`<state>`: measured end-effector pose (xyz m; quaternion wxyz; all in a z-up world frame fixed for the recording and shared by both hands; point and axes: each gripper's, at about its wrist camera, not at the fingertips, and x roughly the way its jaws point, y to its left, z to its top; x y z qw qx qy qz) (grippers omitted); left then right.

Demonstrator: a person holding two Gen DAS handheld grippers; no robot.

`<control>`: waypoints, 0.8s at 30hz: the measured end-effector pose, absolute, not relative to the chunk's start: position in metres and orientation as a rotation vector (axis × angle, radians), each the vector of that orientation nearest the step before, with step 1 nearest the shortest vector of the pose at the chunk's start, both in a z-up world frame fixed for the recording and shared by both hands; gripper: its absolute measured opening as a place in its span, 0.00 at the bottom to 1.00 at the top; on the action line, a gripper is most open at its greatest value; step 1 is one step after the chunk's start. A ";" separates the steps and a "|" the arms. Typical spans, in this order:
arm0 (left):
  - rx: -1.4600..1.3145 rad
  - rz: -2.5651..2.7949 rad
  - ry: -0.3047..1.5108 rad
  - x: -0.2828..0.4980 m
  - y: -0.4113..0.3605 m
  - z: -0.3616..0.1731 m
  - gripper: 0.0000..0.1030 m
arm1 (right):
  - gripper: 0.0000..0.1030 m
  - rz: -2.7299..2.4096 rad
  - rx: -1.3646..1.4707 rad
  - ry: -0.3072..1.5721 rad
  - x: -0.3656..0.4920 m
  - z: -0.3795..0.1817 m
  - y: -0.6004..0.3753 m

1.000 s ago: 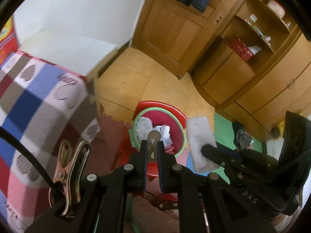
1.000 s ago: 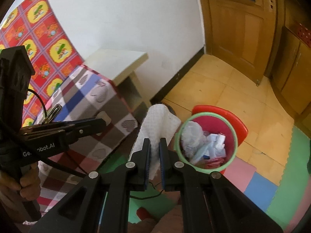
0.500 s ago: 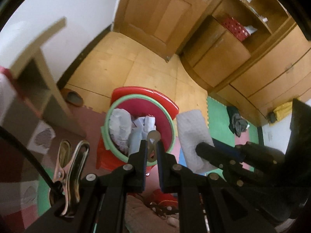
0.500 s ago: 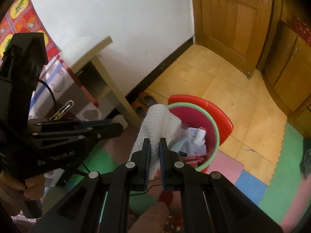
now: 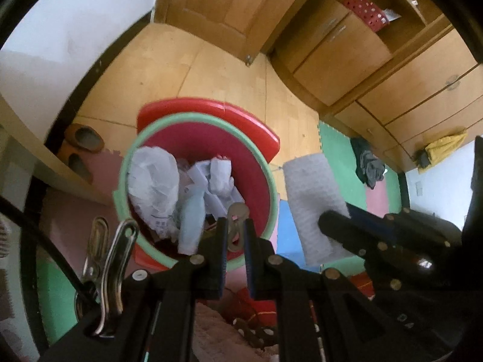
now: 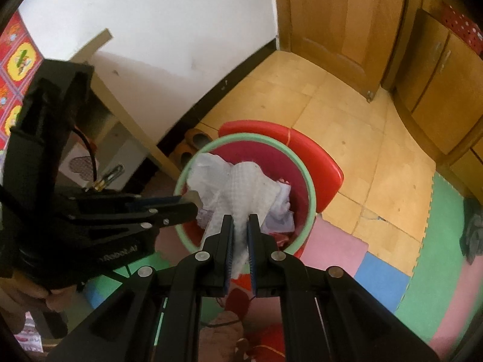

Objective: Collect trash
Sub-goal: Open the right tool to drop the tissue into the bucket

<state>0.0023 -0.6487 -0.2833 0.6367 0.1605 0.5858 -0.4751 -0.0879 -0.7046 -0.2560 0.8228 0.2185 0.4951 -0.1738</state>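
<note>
A red bin with a green rim (image 5: 119, 181) stands on a red stool below both grippers; it holds a crumpled plastic bag (image 5: 154, 187), a pale blue bottle (image 5: 191, 223) and paper scraps. My left gripper (image 5: 235, 226) is shut on a small metal pull tab (image 5: 238, 211), just above the bin's near rim. My right gripper (image 6: 240, 226) is shut on a white paper towel (image 6: 247, 187), which hangs over the bin's rim (image 6: 312, 199). The left gripper (image 6: 187, 208) shows at the bin's left edge in the right wrist view.
A red stool (image 5: 241, 114) carries the bin. Brown slippers (image 5: 84, 138) lie under a table leg (image 6: 135, 126) on the left. Coloured foam mats (image 6: 383, 274) cover the near floor, with dark cloth (image 5: 368, 163) on them. A wooden door (image 6: 338, 24) and cabinets (image 5: 407, 75) lie beyond.
Both grippers have sunk toward the bin, which now looks larger and closer. The checked tablecloth has slid out of view. Each gripper keeps its hold.
</note>
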 end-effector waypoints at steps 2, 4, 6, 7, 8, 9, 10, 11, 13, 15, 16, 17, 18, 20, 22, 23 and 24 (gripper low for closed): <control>0.376 -1.084 1.357 0.000 -0.654 -0.297 0.08 | 0.10 -0.374 0.473 1.061 -0.089 -0.265 -0.709; 0.389 -1.081 1.372 -0.003 -0.658 -0.311 0.10 | 0.10 -0.376 0.475 1.072 -0.090 -0.273 -0.712; 0.398 -1.075 1.385 -0.005 -0.661 -0.322 0.11 | 0.10 -0.380 0.477 1.084 -0.090 -0.283 -0.714; 0.398 -1.072 1.398 -0.005 -0.662 -0.329 0.11 | 0.10 -0.381 0.480 1.088 -0.090 -0.286 -0.714; 0.398 -1.070 1.406 -0.005 -0.663 -0.332 0.12 | 0.10 -0.381 0.483 1.092 -0.090 -0.290 -0.715; 0.404 -1.064 1.415 -0.006 -0.664 -0.337 0.12 | 0.10 -0.381 0.485 1.097 -0.090 -0.293 -0.716; 0.410 -1.058 1.417 -0.006 -0.665 -0.340 0.13 | 0.10 -0.381 0.486 1.100 -0.090 -0.296 -0.716; 0.429 -1.047 1.419 -0.006 -0.667 -0.344 0.18 | 0.10 -0.382 0.487 1.103 -0.090 -0.298 -0.717; 0.459 -1.030 1.420 -0.005 -0.670 -0.349 0.26 | 0.10 -0.383 0.490 1.106 -0.089 -0.303 -0.720; 0.474 -1.014 1.425 -0.002 -0.671 -0.353 0.30 | 0.10 -0.385 0.497 1.108 -0.088 -0.306 -0.722; 0.477 -1.010 1.431 -0.001 -0.671 -0.355 0.34 | 0.10 -0.386 0.502 1.109 -0.087 -0.307 -0.723; 0.482 -1.007 1.436 -0.001 -0.670 -0.355 0.36 | 0.10 -0.386 0.505 1.109 -0.087 -0.307 -0.723; 0.488 -1.005 1.438 -0.001 -0.670 -0.356 0.37 | 0.10 -0.386 0.507 1.107 -0.086 -0.308 -0.723; 0.521 -0.996 1.425 -0.002 -0.670 -0.357 0.38 | 0.10 -0.385 0.510 1.104 -0.085 -0.309 -0.722; 0.556 -0.982 1.412 -0.003 -0.668 -0.359 0.38 | 0.10 -0.381 0.514 1.104 -0.085 -0.311 -0.721; 0.561 -0.976 1.415 -0.003 -0.666 -0.359 0.38 | 0.10 -0.379 0.516 1.107 -0.084 -0.313 -0.721; 0.559 -0.972 1.421 -0.002 -0.664 -0.359 0.38 | 0.10 -0.378 0.518 1.110 -0.083 -0.315 -0.720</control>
